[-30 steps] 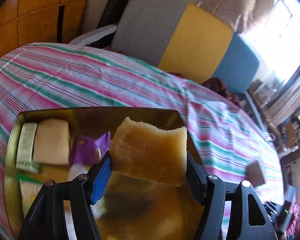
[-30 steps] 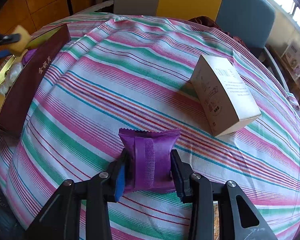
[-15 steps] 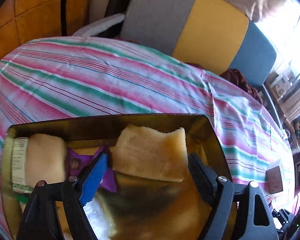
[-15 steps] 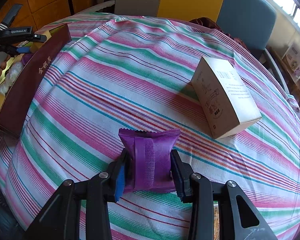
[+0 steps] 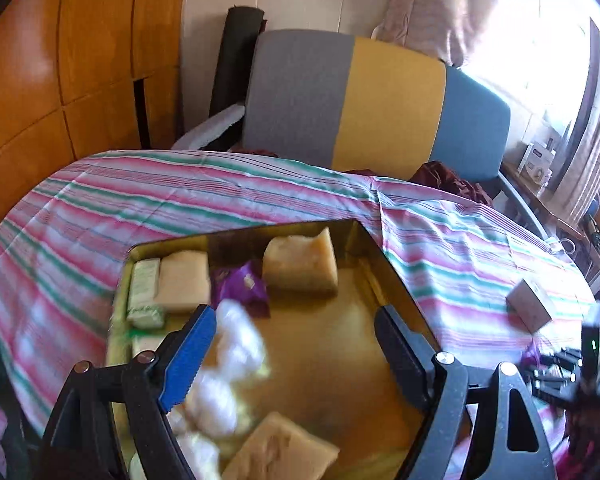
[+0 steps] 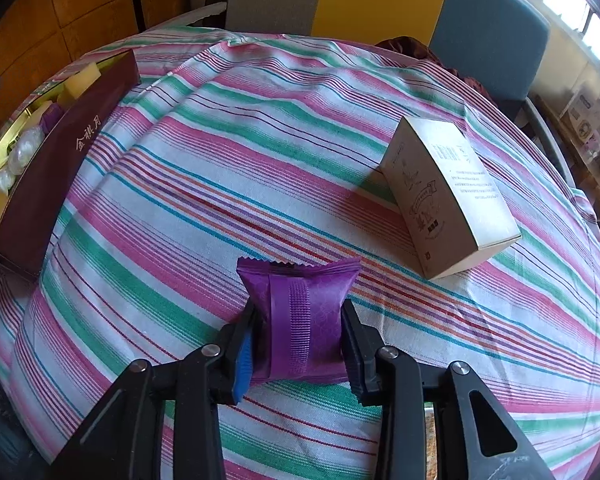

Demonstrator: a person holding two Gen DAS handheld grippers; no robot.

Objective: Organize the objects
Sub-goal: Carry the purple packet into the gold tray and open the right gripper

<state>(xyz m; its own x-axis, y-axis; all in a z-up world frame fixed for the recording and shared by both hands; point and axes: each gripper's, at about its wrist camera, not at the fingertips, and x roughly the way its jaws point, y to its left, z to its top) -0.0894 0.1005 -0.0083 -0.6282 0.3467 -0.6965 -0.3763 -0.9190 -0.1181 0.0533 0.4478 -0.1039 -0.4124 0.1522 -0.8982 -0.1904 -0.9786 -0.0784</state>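
Observation:
My left gripper [image 5: 294,312] hangs open over the gold tray [image 5: 396,276], with nothing between its fingers. A yellow sponge [image 5: 300,266] lies loose in the tray's far corner, beside a purple packet [image 5: 240,286], another sponge [image 5: 184,280] and white wrapped pieces [image 5: 236,348]. In the right wrist view a second purple packet [image 6: 300,316] rests on the striped tablecloth [image 6: 260,140]. My right gripper [image 6: 299,312] is closing on it, and its pads press on both of the packet's sides.
A cream carton [image 6: 448,200] lies on the cloth to the right of the held packet. The tray's maroon wall [image 6: 60,152] runs along the table's left side. A grey, yellow and blue chair back [image 5: 360,100] stands behind the table.
The left gripper opened and let go of the sponge, which now lies in the tray's far corner. The gripper has drawn back and up. The right jaws squeezed the packet slightly tighter.

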